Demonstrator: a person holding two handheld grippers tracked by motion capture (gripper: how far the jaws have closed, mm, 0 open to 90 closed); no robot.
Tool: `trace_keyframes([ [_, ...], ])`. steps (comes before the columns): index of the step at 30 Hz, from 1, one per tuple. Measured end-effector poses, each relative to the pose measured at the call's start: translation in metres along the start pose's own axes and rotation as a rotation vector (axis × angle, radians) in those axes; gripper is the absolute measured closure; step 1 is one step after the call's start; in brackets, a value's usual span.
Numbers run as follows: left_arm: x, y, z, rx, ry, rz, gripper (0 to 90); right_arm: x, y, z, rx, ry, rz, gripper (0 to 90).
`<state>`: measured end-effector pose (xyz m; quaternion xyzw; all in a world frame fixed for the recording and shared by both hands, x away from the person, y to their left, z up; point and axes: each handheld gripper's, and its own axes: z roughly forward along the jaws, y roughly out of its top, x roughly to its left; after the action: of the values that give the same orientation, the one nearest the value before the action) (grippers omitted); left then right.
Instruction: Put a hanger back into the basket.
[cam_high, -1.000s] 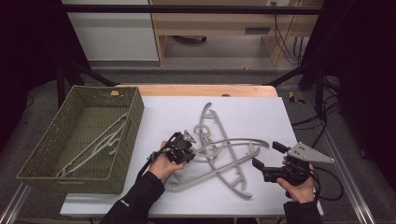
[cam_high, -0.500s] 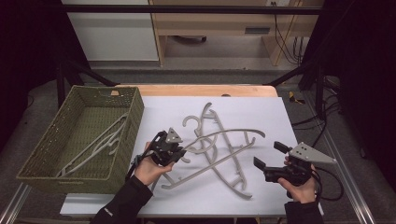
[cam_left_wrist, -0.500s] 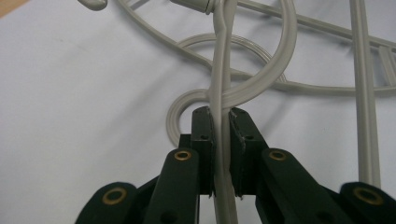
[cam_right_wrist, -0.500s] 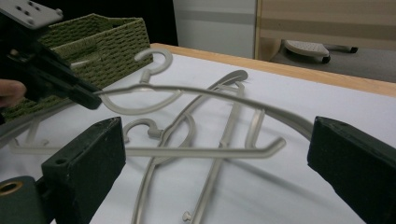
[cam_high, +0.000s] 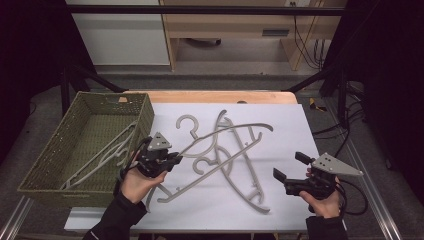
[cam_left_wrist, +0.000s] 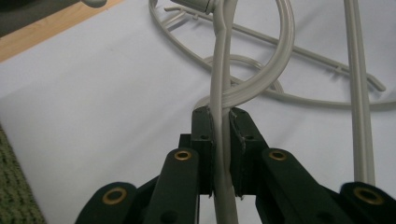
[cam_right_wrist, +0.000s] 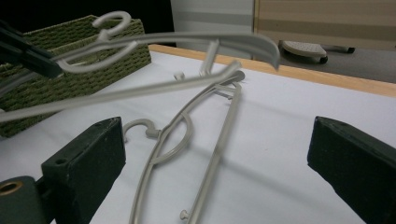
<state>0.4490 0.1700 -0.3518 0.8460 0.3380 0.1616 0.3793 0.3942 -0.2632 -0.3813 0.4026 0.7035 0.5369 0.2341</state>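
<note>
While my left gripper (cam_high: 172, 159) clamps the hanger (cam_high: 225, 131), the basket (cam_high: 47, 167) sits just left (right gripper (cam_high: 281, 179) idles wide open).

Pale grey hangers (cam_high: 235, 150) on a white table sheet (cam_high: 280, 200), an olive-green woven basket (cam_high: 60, 160), seemingly black tools (cam_high: 176, 159).

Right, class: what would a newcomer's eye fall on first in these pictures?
The grey hanger lifted off the white table, pinched by the left hand-held gripper near the middle. Next, the green basket at the left, a hanger inside. The right hand-held gripper waits open at the right.
</note>
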Motion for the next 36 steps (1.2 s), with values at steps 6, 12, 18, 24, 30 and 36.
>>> trace_keyframes([
  [6,0.007,0.003,-0.022,-0.045,0.019,-0.007,81.5,-0.001,-0.001,0.0,0.003,0.002,0.001,4.4],
  [12,0.019,0.006,-0.037,-0.073,0.038,-0.02,81.5,0.0,-0.001,0.002,0.009,0.001,0.005,4.4],
  [18,0.034,0.012,-0.054,-0.074,0.078,-0.02,81.5,0.0,-0.001,0.003,0.012,-0.001,0.004,4.4],
  [24,0.054,0.023,-0.074,-0.058,0.119,0.006,81.5,0.0,-0.001,0.001,0.006,-0.002,0.002,4.2],
  [30,0.076,0.027,-0.092,-0.092,0.128,-0.04,81.6,0.0,-0.001,0.002,0.01,-0.006,0.003,3.6],
  [36,0.101,0.025,-0.106,-0.062,0.2,-0.04,81.5,-0.001,-0.001,0.002,0.009,-0.009,0.002,3.5],
])
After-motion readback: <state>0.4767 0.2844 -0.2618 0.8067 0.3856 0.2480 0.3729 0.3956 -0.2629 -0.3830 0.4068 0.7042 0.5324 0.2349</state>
